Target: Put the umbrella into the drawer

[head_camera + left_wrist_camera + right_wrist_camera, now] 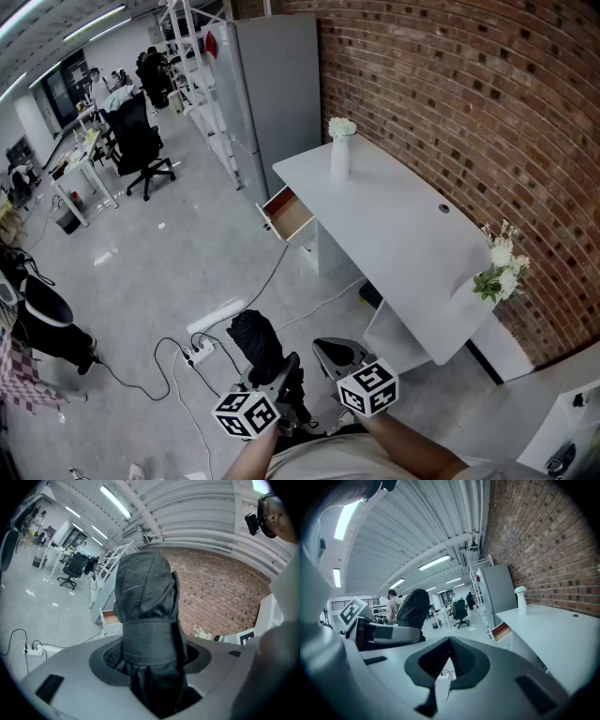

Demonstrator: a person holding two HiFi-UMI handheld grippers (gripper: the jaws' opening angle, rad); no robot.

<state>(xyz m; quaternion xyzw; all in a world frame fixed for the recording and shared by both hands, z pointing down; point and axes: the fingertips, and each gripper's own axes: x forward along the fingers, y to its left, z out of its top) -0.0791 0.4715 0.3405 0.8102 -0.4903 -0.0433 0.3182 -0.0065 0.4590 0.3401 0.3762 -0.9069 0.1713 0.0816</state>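
Observation:
A folded black umbrella [255,339] stands up between the jaws of my left gripper [278,367], which is shut on it. In the left gripper view the umbrella [146,606] fills the gap of that gripper [151,654] and its strap wraps the cloth. My right gripper [334,354] hangs just right of it, jaws together with nothing held. In the right gripper view that gripper [450,642] points at the desk, and the umbrella [412,609] shows to its left. The open wooden-lined drawer [287,214] juts from the white desk's far left end, well ahead of both grippers.
The white desk [403,244] runs along a brick wall, with a white vase [340,150] at the far end and flowers [499,267] at the near end. A power strip and cables [200,351] lie on the floor. A grey cabinet [274,84] and office chair [141,150] stand beyond.

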